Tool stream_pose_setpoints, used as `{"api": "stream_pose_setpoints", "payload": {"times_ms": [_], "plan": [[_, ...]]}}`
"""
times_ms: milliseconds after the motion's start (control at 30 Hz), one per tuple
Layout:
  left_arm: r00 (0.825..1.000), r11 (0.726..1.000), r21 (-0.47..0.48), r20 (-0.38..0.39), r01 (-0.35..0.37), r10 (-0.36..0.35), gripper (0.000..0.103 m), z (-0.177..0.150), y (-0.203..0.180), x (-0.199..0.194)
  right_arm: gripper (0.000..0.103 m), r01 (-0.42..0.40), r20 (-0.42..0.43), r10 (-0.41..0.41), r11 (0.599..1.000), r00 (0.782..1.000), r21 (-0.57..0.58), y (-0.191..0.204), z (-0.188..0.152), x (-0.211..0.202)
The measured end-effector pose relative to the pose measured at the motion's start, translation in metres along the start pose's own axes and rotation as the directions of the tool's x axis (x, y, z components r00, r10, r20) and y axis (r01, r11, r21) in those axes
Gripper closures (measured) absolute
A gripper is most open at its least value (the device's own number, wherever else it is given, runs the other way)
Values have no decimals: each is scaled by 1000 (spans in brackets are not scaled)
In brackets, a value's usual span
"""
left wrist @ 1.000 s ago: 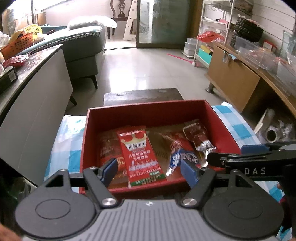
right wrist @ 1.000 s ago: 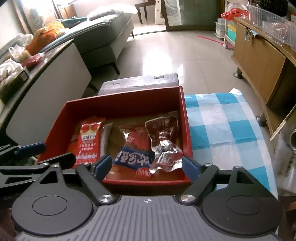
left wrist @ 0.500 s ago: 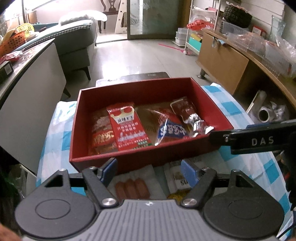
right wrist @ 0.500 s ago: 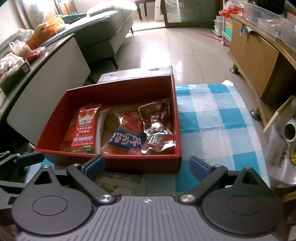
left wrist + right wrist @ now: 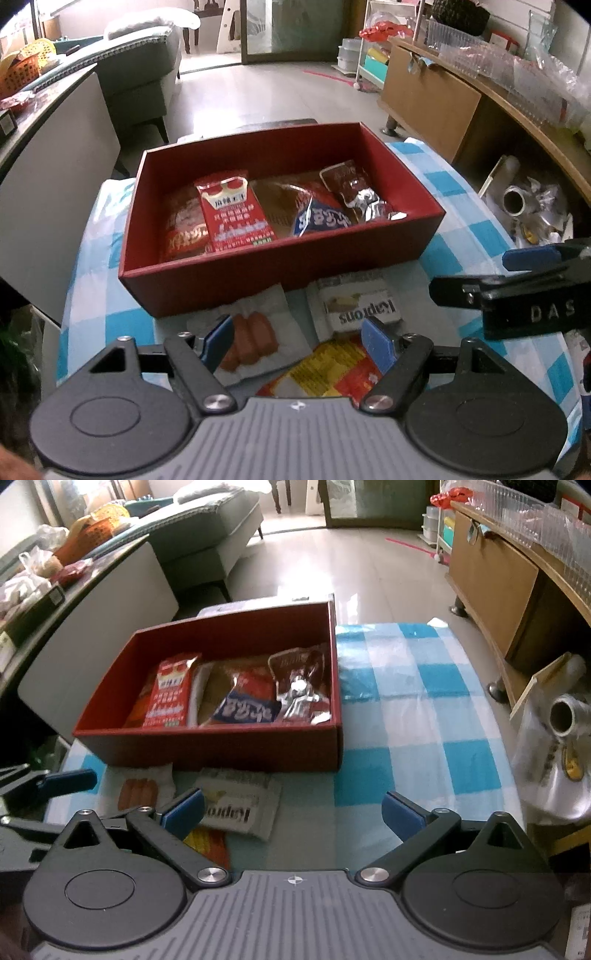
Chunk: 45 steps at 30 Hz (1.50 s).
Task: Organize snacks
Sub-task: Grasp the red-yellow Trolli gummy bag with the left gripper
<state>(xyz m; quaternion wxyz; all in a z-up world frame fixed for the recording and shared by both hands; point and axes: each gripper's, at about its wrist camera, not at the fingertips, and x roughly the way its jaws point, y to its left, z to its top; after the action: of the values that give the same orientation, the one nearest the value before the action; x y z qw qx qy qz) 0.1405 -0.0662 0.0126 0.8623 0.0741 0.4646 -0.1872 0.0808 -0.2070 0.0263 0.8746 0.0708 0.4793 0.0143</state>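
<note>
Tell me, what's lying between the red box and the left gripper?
In the left wrist view, two packets lie between the red box and the left gripper: a sausage packet and a white Kaptons packet.

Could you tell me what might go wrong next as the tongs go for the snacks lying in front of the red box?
1. The sausage pack, the white wafer pack and the yellow-red pack overlap, so the left tongs may pinch two together.
2. These packs lie flat against the red box; a fingertip could nudge it.
3. The right tongs, jaws opening and empty, work close beside the left and could collide.
</note>
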Motion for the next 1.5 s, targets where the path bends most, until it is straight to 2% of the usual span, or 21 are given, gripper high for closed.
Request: {"api": "stream_pose_setpoints", "payload": {"times_ms": [200,333,467,533,633,800,933,1133,1267,1333,1467,1500], "plan": [[998,1000,5,-48,31,-30,33,-9,-3,6,0,-7,-14,7,1000,1000,-13,0,-12,-7],[992,993,57,-83,103,-98,33,-14,-14,11,0,-34,-5,34,999,999,13,-9,-18,-19],[984,975,146,-93,165,-152,33,-16,-26,20,0,-59,-6,59,998,998,39,-20,-26,-26],[982,972,157,-97,176,-162,33,-15,-28,29,0,-66,-18,67,997,998,48,-25,-31,-25],[975,974,123,-137,191,-174,33,-16,-26,46,0,-65,-34,67,996,997,61,-30,-33,-21],[973,970,147,-159,193,-170,33,-30,-31,34,0,-54,-47,57,996,997,68,-35,-33,-16],[973,977,123,-172,173,-151,33,-47,-32,22,0,-51,-70,54,998,996,45,-33,-38,-13],[974,989,22,-173,150,-144,32,-56,-24,12,0,-18,-102,17,1000,995,-7,-30,-48,-8],[976,996,8,-202,88,-85,32,-57,-27,24,0,-4,-135,-2,999,991,-39,-30,-53,1],[978,998,22,-202,63,-57,32,-56,-33,28,0,8,-152,-16,999,988,-48,-32,-56,6],[984,994,109,-176,-1,21,32,-58,-50,33,0,29,-173,-40,997,984,-67,-39,-61,15],[986,991,130,-162,-12,33,29,-60,-54,33,0,38,-182,-50,997,982,-67,-42,-62,18]]}}
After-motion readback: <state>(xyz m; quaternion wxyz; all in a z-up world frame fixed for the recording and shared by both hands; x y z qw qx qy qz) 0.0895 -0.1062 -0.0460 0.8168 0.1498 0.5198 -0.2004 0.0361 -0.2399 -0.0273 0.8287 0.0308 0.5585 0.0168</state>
